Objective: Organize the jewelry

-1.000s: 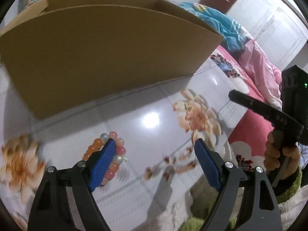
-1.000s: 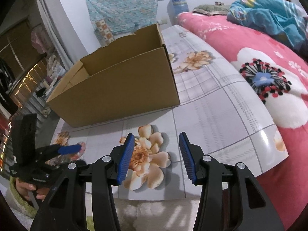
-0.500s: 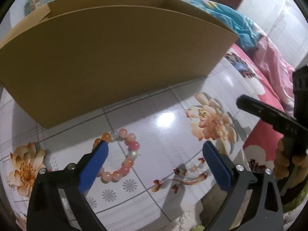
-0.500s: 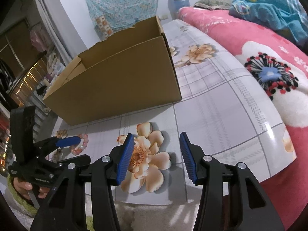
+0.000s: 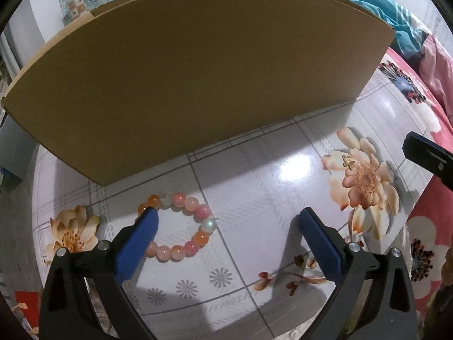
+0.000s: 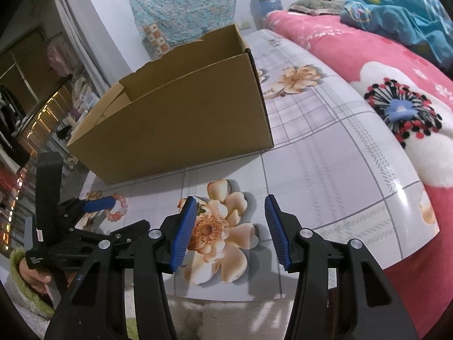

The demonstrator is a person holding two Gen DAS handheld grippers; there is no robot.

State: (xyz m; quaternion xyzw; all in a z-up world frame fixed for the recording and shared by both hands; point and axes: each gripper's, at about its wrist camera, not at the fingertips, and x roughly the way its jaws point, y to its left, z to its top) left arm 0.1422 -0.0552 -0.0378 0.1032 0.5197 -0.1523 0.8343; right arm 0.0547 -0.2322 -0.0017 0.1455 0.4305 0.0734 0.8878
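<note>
A bracelet of pink, orange and pale beads (image 5: 181, 223) lies flat on the glossy flowered table (image 5: 254, 187), just in front of the open brown cardboard box (image 5: 198, 65). My left gripper (image 5: 226, 221) is open and empty; its left finger overlaps the bracelet's left edge. A small gold earring (image 5: 347, 162) lies on the printed flower to the right. My right gripper (image 6: 230, 212) is open and empty, hovering over that flower. In the right wrist view the box (image 6: 181, 113) shows open-topped, the bracelet (image 6: 120, 206) beside the left gripper (image 6: 85, 212).
A bed with a pink flowered blanket (image 6: 396, 79) runs along the table's right side, with a blue quilt (image 6: 402, 14) on it. Shelves and clutter (image 6: 42, 107) stand at the far left. The table's near edge is close below both grippers.
My left gripper has pulled back and risen, so the whole bracelet now shows on the table. It stays open. My right gripper has barely moved.
</note>
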